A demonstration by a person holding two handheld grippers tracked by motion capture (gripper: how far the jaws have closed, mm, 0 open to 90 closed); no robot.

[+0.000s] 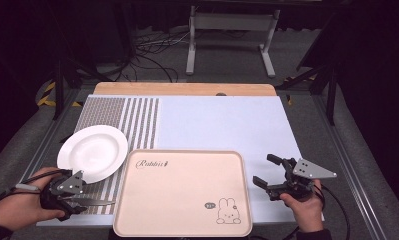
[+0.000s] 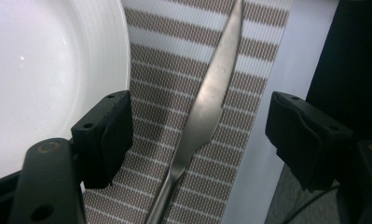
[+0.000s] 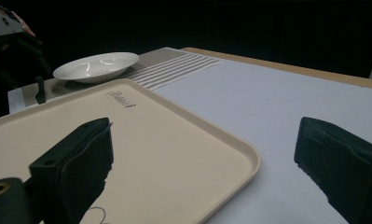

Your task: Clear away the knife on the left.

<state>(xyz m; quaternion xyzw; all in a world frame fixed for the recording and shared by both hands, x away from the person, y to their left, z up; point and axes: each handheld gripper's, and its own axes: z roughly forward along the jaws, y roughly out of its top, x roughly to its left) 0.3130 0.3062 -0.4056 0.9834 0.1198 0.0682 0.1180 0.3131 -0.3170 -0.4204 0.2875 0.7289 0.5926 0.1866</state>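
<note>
A silver table knife [image 2: 207, 102] lies on the striped placemat [image 2: 160, 70], its blade pointing away from me. My left gripper [image 2: 200, 121] straddles it, one black jaw on each side, and the pads stand clear of the metal, so it is open. From above, the knife [image 1: 99, 202] pokes out of the left gripper [image 1: 82, 200] toward the tray. A white plate [image 1: 92, 150] sits just beyond, and its rim [image 2: 123, 56] lies beside the left jaw. My right gripper [image 1: 267, 171] rests open and empty to the right of the tray; its jaws [image 3: 202, 140] span the tray's corner.
A beige tray [image 1: 182, 195] with a rabbit print lies at the front centre; the same tray [image 3: 151, 121] shows in the right gripper view. The pale blue mat [image 1: 222, 120] covers the far half of the table. The plate [image 3: 95, 65] shows beyond the tray.
</note>
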